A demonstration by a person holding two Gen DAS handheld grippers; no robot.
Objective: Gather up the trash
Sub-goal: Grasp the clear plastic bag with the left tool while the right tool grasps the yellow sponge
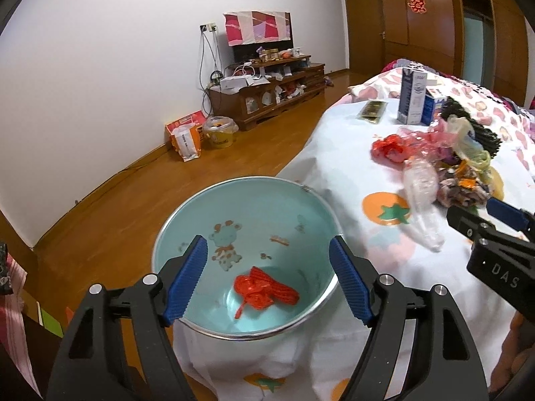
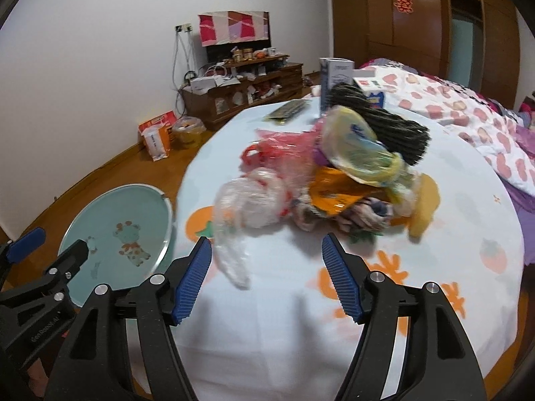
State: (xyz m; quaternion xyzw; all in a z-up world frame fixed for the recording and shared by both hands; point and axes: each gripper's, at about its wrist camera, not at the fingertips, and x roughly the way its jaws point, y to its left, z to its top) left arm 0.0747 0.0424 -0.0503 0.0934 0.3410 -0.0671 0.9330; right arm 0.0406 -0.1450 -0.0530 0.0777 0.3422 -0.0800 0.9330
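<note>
A light blue bin point(image 1: 267, 207) with a giraffe print stands beside the bed; a red crumpled scrap point(image 1: 264, 289) lies in its bottom. My left gripper point(image 1: 269, 277) is open and empty above the bin's near rim. A pile of trash point(image 2: 334, 180) lies on the bed: a clear plastic bag point(image 2: 240, 210), a red bag point(image 2: 267, 153), an orange wrapper point(image 2: 337, 193), a yellow-green bag point(image 2: 357, 147). My right gripper point(image 2: 267, 279) is open and empty, just short of the pile. The bin also shows at left in the right wrist view point(image 2: 110, 207).
Behind the pile a blue-white carton point(image 1: 413, 97), a dark flat packet point(image 1: 371, 110) and a black brush-like thing point(image 2: 384, 123) rest on the bed's fruit-print sheet point(image 2: 301, 334). A TV cabinet point(image 1: 267, 90) and boxes point(image 1: 187, 137) stand on the wooden floor by the wall.
</note>
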